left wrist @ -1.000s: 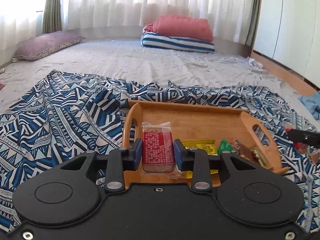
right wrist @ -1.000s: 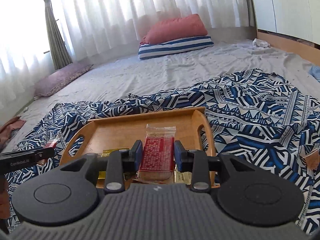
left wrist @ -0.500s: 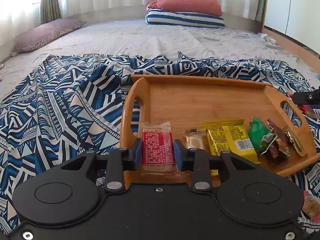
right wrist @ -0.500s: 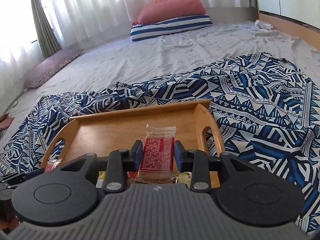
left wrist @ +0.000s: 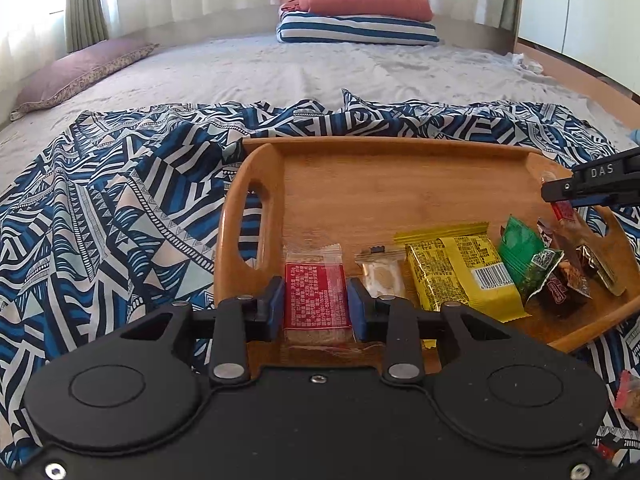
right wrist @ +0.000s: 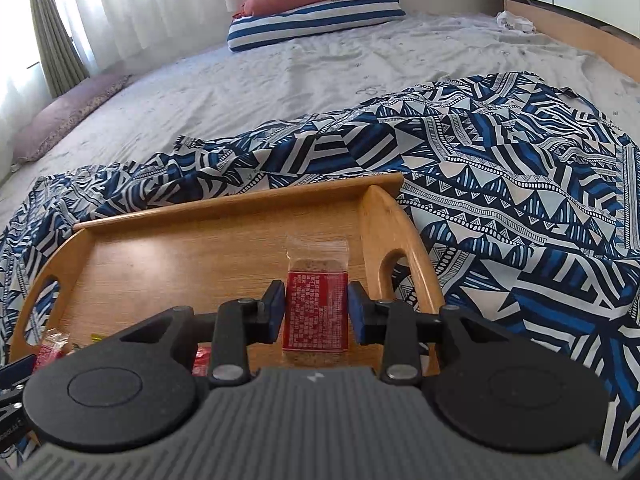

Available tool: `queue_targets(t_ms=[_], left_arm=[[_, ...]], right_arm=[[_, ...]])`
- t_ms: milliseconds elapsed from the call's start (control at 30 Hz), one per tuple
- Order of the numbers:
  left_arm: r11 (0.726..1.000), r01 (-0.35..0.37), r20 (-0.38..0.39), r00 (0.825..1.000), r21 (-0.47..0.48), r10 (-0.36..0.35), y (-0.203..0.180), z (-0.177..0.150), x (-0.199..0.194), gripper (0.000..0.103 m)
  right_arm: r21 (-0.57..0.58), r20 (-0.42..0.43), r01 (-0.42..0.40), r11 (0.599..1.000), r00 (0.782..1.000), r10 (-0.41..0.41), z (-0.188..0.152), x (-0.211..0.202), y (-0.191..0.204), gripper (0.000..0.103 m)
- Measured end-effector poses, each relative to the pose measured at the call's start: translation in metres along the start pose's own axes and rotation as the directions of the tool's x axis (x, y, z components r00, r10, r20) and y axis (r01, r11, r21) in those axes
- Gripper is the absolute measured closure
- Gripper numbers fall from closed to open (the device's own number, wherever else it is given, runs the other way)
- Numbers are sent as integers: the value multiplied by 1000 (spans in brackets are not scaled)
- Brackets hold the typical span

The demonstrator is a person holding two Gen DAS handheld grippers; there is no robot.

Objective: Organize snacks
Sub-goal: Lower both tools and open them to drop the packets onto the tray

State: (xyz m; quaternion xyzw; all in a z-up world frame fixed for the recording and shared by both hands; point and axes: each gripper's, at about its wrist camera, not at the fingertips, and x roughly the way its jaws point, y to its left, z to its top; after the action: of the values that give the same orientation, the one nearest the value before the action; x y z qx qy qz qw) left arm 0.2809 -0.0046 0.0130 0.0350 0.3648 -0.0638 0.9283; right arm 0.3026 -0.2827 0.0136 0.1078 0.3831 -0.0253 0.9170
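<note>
Grippers each carry one snack: the left gripper (left wrist: 316,312) is clamped on a red-labelled clear-wrapped bar (left wrist: 315,307) over the near-left corner of the rectangular bamboo tray with cut-out handles (left wrist: 384,184), and the right gripper (right wrist: 316,314) grips a matching red-labelled bar (right wrist: 315,314) above the tray's right end (right wrist: 224,248). To do this well, I judge each bar should be lowered flat onto bare wood, clear of the handle wall, before the jaws part. Only the left view shows the yellow foil packet (left wrist: 460,274), green sachet (left wrist: 526,258) and small wrapped sweets (left wrist: 568,280) lined along the near edge.
</note>
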Motion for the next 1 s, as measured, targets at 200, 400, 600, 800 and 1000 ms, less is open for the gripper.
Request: queue_targets(t_ms=[200, 400, 600, 800, 1000], left_arm=[[1000, 5, 1, 1000, 2, -5, -2, -1, 3, 70], [1000, 6, 4, 1000, 1, -6, -1, -2, 3, 70], [1000, 0, 9, 1000, 5, 0, -2, -2, 3, 70], [1000, 0, 9, 1000, 6, 0, -2, -2, 2, 70], [1000, -1, 1, 1000, -1, 1, -2, -1, 2, 69]], right_arm=[[-3, 10, 16, 1000, 1000, -16, -6, 5, -6, 65], [-48, 26, 13, 999, 1000, -12, -14, 4, -3, 66], [-77, 34, 24, 997, 999, -21, -16, 4, 0, 66], [-75, 30, 25, 997, 999, -23, -16, 4, 0, 64], [-51, 26, 11, 999, 1000, -10, -15, 1, -1, 54]])
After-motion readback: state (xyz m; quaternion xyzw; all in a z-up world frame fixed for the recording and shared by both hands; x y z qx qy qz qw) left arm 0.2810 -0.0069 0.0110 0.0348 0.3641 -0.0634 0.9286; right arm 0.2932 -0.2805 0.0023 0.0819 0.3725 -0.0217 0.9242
